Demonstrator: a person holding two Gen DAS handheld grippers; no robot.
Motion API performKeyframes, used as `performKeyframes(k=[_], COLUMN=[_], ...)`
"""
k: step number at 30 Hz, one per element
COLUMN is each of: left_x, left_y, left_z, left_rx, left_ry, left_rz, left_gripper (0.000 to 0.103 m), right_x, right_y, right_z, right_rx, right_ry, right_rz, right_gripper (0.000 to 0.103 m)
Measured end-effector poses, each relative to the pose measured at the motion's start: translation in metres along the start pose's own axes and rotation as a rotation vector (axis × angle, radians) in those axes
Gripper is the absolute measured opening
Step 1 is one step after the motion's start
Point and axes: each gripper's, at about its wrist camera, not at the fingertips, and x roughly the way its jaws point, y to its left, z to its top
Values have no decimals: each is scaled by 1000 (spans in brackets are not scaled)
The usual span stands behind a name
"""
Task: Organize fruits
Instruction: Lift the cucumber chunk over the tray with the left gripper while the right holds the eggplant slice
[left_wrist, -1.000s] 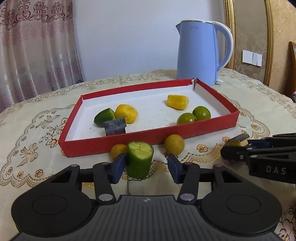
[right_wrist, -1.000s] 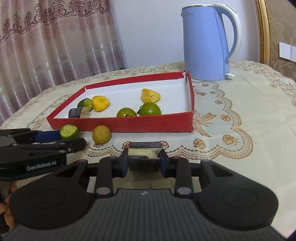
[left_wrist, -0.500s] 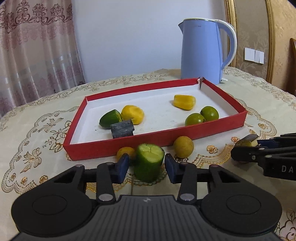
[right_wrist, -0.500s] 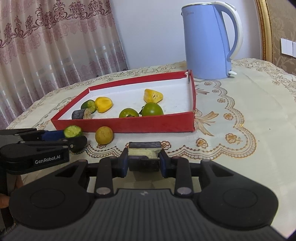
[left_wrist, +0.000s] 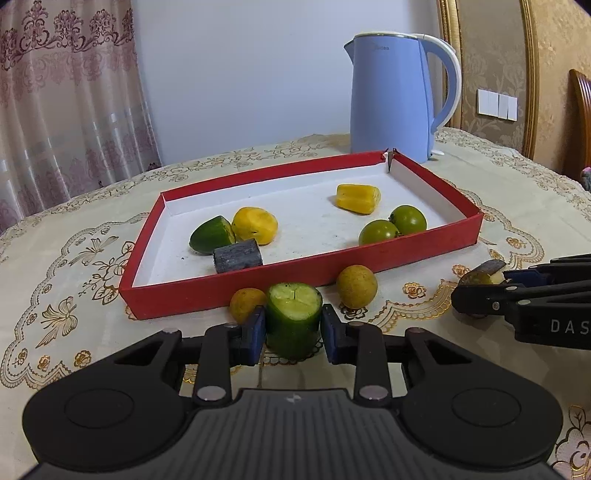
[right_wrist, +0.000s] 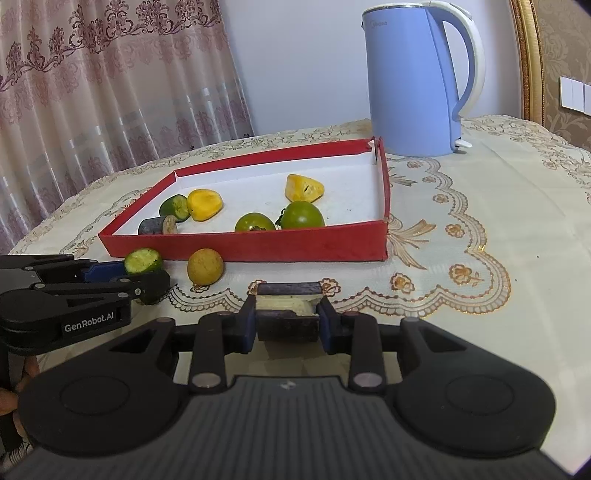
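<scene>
cucumber chunk (left_wrist: 293, 319): green, standing upright, sitting at the tray's 6 o'clock
dark piece (right_wrist: 288, 314): cut face showing pale
red tray (left_wrist: 303, 275): holding six fruits

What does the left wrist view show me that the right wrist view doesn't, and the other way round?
Only the left wrist view: a small yellow fruit on the cloth behind the left gripper, whose jaws are closing on the cucumber piece.

Only the right wrist view: the dark block squarely between the right gripper pads, and fingers at the left edge.

Both: the red tray with six pieces inside, the round yellow fruit in front of it, and the blue kettle.
</scene>
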Motion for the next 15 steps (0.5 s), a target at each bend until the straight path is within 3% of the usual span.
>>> performKeyframes(k=[8, 15], left_x=[-15, -26], left_y=[3, 15], left_z=[4, 27], left_rx=[-11, -12], left_ry=[-39, -102], left_rz=[-25, -24], left_gripper=[30, 30], right_x=[0, 0], right_y=[1, 1], right_z=[0, 0], right_rx=[-3, -1], right_ry=[3, 2], right_rz=[-4, -3], right_gripper=[31, 31])
